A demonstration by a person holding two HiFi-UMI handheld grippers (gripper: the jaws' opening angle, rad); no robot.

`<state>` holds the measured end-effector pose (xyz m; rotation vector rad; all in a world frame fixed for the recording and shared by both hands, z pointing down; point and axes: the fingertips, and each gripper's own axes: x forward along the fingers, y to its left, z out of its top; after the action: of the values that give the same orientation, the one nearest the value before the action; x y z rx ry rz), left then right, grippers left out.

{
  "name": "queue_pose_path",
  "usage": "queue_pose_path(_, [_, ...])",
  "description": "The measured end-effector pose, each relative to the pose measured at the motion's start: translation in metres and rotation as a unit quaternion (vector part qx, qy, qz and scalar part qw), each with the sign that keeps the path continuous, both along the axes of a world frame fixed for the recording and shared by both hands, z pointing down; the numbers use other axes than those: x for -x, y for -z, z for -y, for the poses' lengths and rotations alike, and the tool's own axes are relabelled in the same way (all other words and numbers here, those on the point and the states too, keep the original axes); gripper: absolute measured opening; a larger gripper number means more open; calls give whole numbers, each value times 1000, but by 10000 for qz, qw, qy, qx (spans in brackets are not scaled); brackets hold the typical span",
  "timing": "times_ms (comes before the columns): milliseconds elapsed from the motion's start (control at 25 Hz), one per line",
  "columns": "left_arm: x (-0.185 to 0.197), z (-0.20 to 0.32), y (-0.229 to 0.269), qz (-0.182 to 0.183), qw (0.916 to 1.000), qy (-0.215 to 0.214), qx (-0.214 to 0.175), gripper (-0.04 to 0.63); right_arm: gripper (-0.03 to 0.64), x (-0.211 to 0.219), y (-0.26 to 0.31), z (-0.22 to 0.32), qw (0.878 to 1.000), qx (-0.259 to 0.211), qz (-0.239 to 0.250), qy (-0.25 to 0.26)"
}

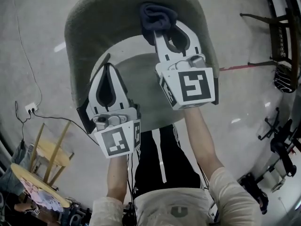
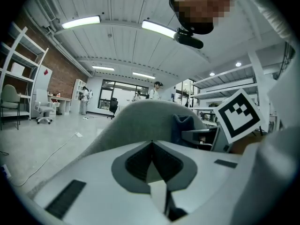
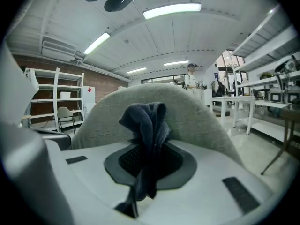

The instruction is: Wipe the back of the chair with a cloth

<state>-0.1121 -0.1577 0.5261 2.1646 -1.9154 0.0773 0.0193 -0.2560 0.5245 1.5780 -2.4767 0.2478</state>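
Observation:
A grey-green upholstered chair [image 1: 84,27] stands below me, its curved back [image 3: 197,111] wrapping round the seat [image 1: 141,79]. My right gripper [image 1: 162,34] is shut on a dark blue cloth [image 1: 157,15], which bunches up against the inner face of the back near its top. In the right gripper view the cloth [image 3: 147,125] hangs out between the jaws, in front of the chair back. My left gripper [image 1: 107,69] hovers over the seat's left side with its jaws shut and nothing in them. The left gripper view shows the chair back [image 2: 140,121] ahead and the cloth [image 2: 183,128] to the right.
A white cable [image 1: 28,55] runs across the grey floor to a socket strip [image 1: 31,108] at left. A wooden stool [image 1: 47,154] stands at lower left. A dark chair frame [image 1: 277,41] and wheeled stands [image 1: 277,145] are at right. People stand far off in the room.

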Motion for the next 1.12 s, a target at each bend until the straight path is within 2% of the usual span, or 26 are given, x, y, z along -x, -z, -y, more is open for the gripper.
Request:
queue_pose_path(360, [-39, 11, 3, -17, 9991, -412, -65, 15, 57, -57, 2, -17, 9976, 37, 33, -692])
queue_pose_path(680, [-41, 11, 2, -38, 9991, -407, -93, 15, 57, -76, 0, -26, 9951, 76, 94, -982])
queue_pose_path(920, [-18, 4, -3, -35, 10000, 0, -85, 15, 57, -60, 5, -28, 9981, -8, 46, -617])
queue_pose_path(1040, [2, -5, -2, 10, 9995, 283, -125, 15, 57, -26, 11, -32, 9998, -149, 55, -131])
queue_pose_path(1120, [18, -13, -3, 42, 9985, 531, -122, 15, 57, 8, 11, -38, 9989, -261, 71, 384])
